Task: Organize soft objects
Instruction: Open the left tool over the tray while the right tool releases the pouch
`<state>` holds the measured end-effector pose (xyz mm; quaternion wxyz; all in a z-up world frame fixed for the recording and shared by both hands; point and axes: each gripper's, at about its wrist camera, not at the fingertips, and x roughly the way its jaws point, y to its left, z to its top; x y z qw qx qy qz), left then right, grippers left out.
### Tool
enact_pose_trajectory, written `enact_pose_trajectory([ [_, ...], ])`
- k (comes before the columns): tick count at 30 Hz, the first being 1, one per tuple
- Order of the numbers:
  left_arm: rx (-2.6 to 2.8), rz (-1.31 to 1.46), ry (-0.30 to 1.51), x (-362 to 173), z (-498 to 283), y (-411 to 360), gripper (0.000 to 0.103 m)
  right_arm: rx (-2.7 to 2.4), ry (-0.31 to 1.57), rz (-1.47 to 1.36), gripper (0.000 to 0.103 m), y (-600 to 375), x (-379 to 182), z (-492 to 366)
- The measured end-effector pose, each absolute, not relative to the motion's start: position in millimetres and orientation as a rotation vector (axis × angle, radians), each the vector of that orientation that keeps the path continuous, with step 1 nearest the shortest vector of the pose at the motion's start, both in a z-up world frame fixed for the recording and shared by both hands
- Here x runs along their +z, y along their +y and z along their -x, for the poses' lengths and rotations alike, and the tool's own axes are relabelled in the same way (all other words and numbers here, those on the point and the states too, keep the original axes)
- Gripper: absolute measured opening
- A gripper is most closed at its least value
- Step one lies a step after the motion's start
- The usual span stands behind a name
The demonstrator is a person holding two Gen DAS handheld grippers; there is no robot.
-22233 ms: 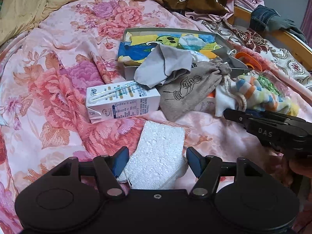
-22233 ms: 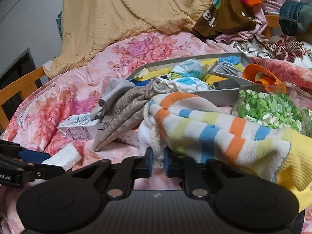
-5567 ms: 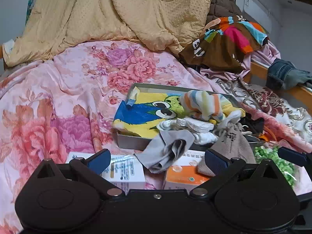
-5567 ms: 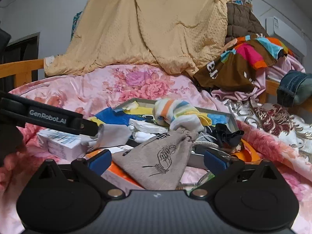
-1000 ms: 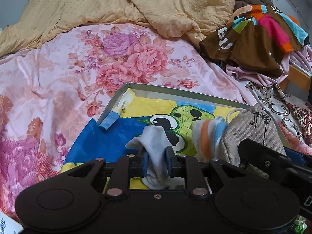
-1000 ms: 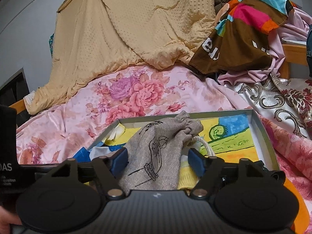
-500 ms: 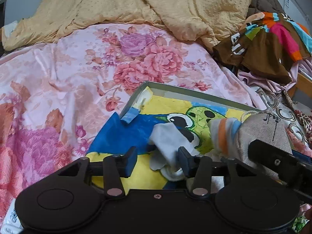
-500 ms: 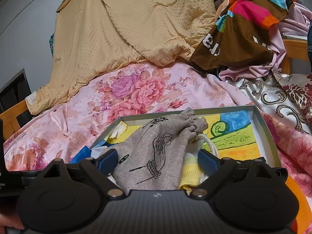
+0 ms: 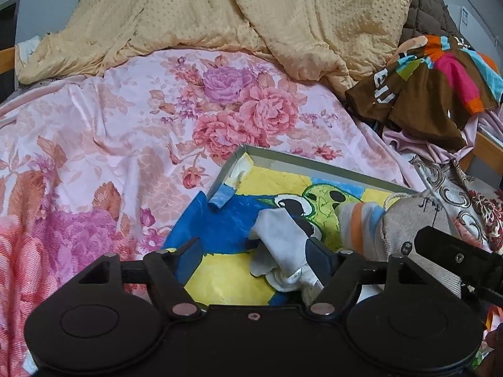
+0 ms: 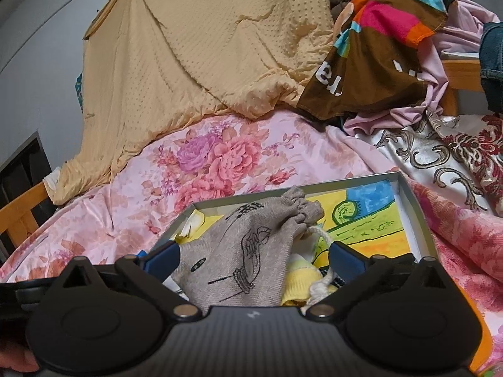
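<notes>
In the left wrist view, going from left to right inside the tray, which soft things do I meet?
Grey cloth → striped sock → drawstring pouch.

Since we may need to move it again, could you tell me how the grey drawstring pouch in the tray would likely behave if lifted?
The pouch looks floppy: its cloth lies creased and slumped in the tray. It probably sags from any pinch. Its loose cord might dangle and snag the striped cloth.

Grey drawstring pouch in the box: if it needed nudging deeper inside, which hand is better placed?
Probably right: the right gripper stands open around the pouch, while the left gripper faces the grey cloth.
</notes>
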<state>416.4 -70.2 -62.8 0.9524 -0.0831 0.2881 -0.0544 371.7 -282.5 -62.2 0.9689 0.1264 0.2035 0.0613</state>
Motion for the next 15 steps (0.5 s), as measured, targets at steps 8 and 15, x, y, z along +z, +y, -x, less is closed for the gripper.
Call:
enact_pose_trajectory([
  [8, -0.111, 0.173, 0.553, -44.7, -402.6, -64.2, 0.08, 0.1, 0.379, -0.243, 0.103, -286.3, -44.1, -355.9],
  [15, -0.103, 0.185, 0.522, -24.5, -380.5, -56.4, 0.084, 0.076, 0.353, -0.228, 0.103, -289.5, -21.2, -334.2],
])
